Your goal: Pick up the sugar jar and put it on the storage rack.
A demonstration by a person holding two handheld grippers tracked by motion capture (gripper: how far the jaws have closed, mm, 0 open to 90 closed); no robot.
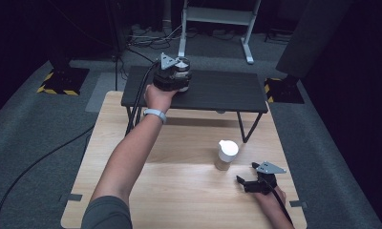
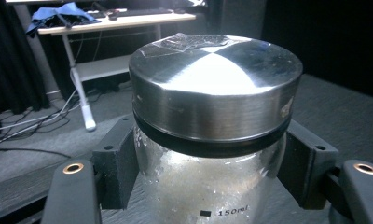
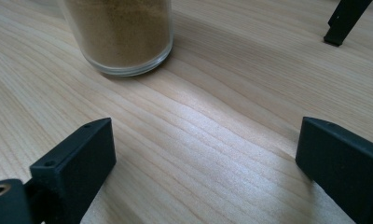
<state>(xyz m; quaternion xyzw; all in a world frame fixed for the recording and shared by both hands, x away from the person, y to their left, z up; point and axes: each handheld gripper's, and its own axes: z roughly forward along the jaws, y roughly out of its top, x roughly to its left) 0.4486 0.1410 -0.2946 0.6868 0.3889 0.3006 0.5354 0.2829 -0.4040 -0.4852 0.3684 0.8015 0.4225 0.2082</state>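
Your wooden table (image 1: 132, 191) takes up most of the high view, pale and lit, with dark grey carpet around it. At its far edge stands a low black shelf (image 1: 217, 93) on thin legs, one of which comes down onto the wood in the right gripper view.

Your left arm reaches forward across the table to the left end of that shelf. Your left gripper (image 1: 172, 76) is there, over the shelf top, and its jaws are clamped on a glass jar (image 2: 208, 186). In the left gripper view the two black pads press against the glass on either side, just under the lid. The jar stands upright between them, its wide brushed-metal lid (image 2: 215, 86) on top with a black ring beneath it, and a small "150ml" mark printed low on the glass. Whether the jar's base rests on the shelf or hangs just above it, you cannot tell from these views.

Your right gripper (image 1: 249, 179) lies low at the near right part of the table, well apart from the left. Its jaws stand wide with only bare wood between them.

Just beyond it, near the table's middle, stands a second jar (image 1: 226, 155) with a white lid, upright on the wood. The right gripper view shows its clear glass bottom filled with a tan powder (image 3: 119, 28). The jaws do not touch it.
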